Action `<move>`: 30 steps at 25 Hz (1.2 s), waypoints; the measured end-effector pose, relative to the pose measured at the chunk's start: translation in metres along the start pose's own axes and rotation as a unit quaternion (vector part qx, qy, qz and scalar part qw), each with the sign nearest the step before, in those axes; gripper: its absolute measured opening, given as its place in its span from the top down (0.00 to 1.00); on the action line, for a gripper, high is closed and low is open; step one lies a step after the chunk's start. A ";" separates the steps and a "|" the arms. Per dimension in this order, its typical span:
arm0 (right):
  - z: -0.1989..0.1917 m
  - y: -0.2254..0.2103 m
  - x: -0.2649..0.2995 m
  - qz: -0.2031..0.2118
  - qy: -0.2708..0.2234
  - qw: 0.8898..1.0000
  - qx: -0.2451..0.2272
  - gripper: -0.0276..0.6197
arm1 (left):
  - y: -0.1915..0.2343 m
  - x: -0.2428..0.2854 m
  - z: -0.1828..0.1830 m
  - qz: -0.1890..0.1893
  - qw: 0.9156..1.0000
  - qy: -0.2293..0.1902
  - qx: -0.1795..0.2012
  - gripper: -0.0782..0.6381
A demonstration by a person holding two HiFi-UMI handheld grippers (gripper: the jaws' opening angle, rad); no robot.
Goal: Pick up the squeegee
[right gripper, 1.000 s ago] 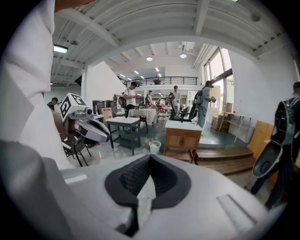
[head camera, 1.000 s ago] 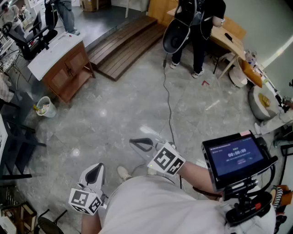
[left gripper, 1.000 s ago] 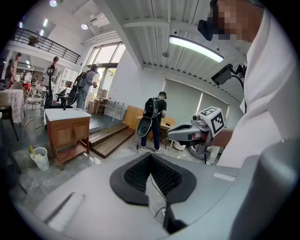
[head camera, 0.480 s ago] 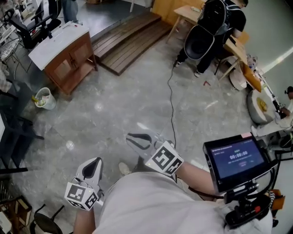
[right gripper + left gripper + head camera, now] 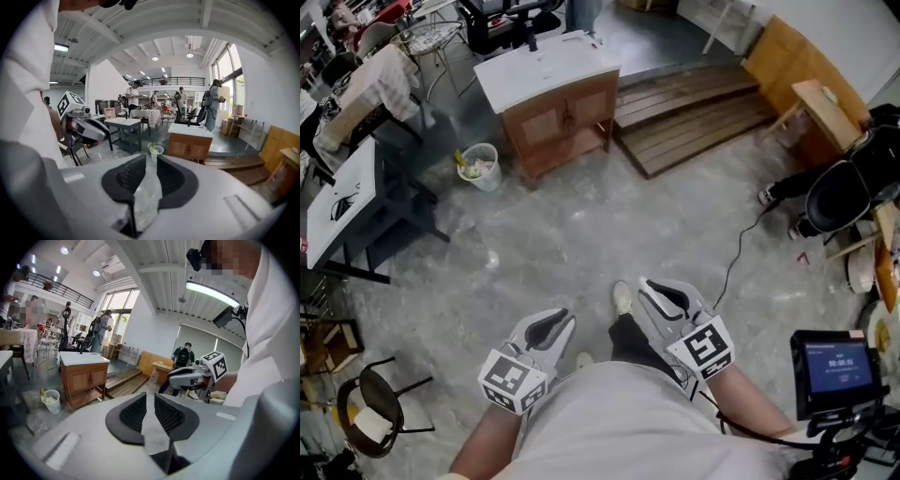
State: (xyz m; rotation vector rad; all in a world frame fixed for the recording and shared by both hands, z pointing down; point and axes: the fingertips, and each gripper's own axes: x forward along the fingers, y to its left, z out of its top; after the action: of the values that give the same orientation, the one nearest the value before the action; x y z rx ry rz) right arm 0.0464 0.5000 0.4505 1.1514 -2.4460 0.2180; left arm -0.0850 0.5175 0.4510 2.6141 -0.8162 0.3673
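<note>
can't pick out the squeegee in any of my views right now, so i can't place it against either gripper; both are held low in front of the person's body over the grey floor (image 5: 581,234), pointing toward a wooden cabinet (image 5: 567,122) with a white top; left gripper (image 5: 562,319) is released, jaws a narrow gap apart with only floor showing through; right gripper (image 5: 652,289) is opening up, nothing between its pads either; the only container i can see is a small white bin (image 5: 487,178) on the floor just beside the cabinet's left end, with some yellowish-green scraps in it, can't tell what exactly; it sits well apart from both grippers; a wooden platform (image 5: 694,108) lies on the floor to the cabinet's right
</note>
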 end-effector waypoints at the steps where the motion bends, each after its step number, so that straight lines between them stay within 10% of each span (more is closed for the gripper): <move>1: 0.004 -0.012 0.012 0.005 -0.002 1.000 0.001 0.86 | 0.009 0.009 0.009 0.006 1.000 -0.003 -0.005 0.81; 20: 0.052 -0.274 0.191 0.101 -0.009 0.995 -0.016 0.86 | 0.162 0.216 0.153 0.091 0.995 -0.034 -0.035 0.88; 30: 0.113 -0.330 0.305 0.053 0.009 0.998 -0.013 0.88 | 0.292 0.242 0.205 0.036 0.998 -0.042 -0.038 0.88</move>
State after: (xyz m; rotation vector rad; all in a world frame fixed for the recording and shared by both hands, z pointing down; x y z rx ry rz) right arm 0.0916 0.0389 0.4708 1.0065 -2.4885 0.2272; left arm -0.0370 0.0896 0.4328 2.5496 -0.9355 0.2413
